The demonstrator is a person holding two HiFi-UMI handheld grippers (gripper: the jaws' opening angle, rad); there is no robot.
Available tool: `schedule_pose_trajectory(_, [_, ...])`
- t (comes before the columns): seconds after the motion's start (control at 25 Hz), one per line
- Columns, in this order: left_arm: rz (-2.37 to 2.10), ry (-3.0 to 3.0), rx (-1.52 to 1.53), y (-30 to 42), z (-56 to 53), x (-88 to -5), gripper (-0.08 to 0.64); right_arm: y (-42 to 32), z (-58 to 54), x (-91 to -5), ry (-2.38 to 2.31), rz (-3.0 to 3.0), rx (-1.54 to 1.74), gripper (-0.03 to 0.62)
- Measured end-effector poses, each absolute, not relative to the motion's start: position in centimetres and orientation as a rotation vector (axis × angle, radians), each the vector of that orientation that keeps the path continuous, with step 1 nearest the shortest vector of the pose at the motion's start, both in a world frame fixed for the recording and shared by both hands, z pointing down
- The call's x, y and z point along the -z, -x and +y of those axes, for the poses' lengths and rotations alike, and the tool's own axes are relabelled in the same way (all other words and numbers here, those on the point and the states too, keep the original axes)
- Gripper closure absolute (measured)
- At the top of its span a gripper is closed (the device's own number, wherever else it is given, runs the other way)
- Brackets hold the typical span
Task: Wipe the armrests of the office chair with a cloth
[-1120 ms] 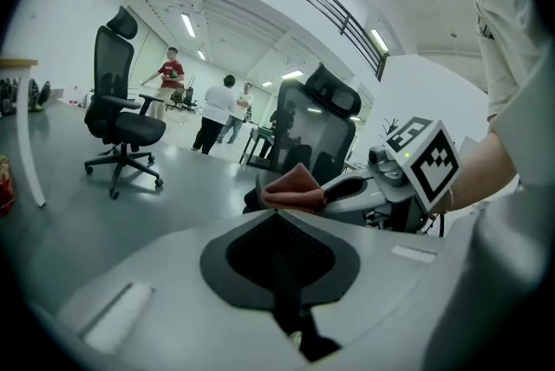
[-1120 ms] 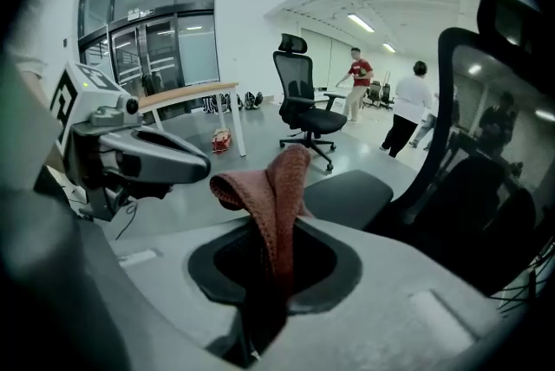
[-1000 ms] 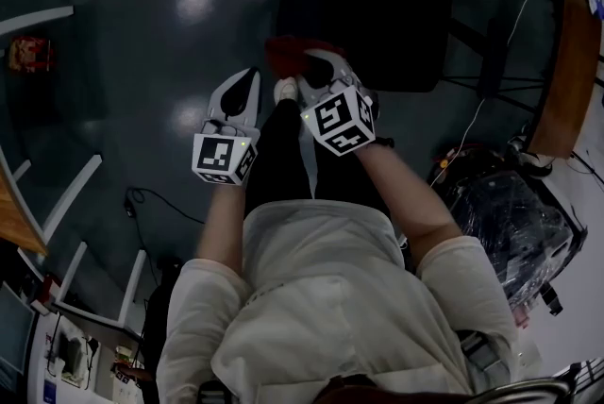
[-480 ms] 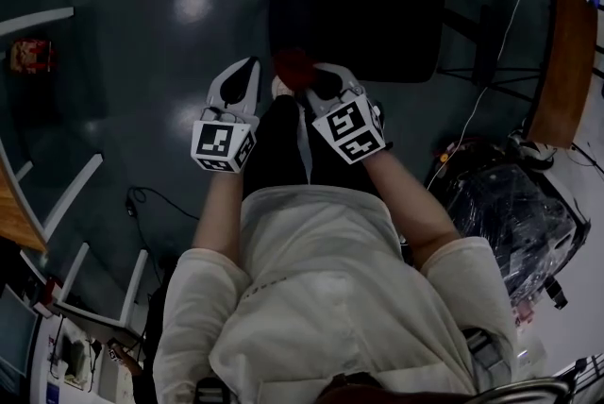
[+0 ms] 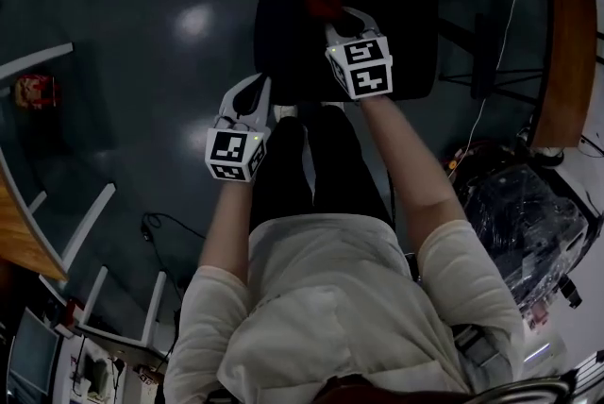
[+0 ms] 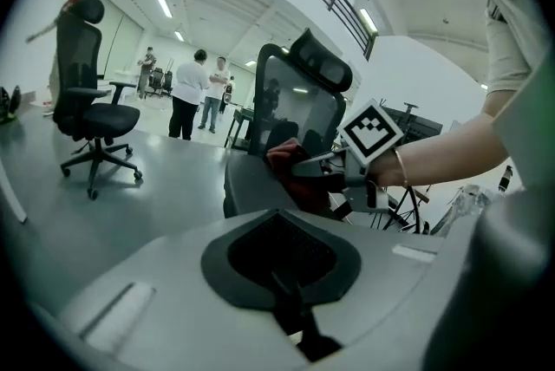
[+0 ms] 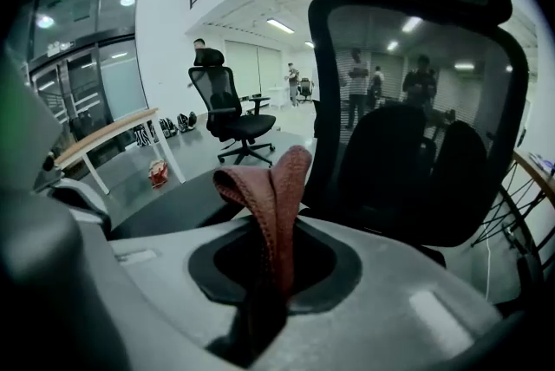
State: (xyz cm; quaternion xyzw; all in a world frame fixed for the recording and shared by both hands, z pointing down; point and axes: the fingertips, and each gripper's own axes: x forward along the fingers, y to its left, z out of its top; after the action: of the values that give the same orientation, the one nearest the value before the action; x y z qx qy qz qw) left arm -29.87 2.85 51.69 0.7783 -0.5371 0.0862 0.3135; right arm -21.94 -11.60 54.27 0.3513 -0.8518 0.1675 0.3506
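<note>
Floor (image 5: 142, 62) of dark, glossy grey lies under both tools. Ahead of the right gripper (image 5: 342, 23) stands the office chair (image 7: 416, 144), the largest thing near it. Its mesh back and headrest fill the space beyond the jaws in the right gripper view, and its dark seat sits under and past the tool in the head view. Behind both tools is the person, in a pale shirt (image 5: 340, 298), with both forearms reaching forward. A second office chair (image 6: 91, 100) stands well apart, off to the left gripper's left, and people (image 6: 186, 92) stand in the distance ahead of that gripper.

The left gripper (image 5: 247, 95) hangs lower and nearer the person than the right one. Its jaws are pressed together with nothing between them. The right gripper is pushed further forward, over the chair. Its jaws are clamped on the red cloth (image 7: 273, 187), which stands up out of them as a folded loop. From the left gripper, the cloth (image 6: 290, 165) shows ahead and to the right, just over a dark curved part of the chair. Whether it touches that surface cannot be told.
</note>
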Motion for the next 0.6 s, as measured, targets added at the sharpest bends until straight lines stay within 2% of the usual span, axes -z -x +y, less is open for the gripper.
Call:
schedule_pose_trajectory(0.2, [-1.394,-2.071,-0.218,28.8,2.3,-52.3,0.543,23.8,-13.9,-56.7,-0.841,-2.179,-0.417,0.551])
schedule_pose_trajectory(0.6, [-1.404,-2.041,-0.208,29.2,2.3,-52.4,0.545,25.7,-8.2,-56.9,-0.623,-2.204,-0.333,0.552])
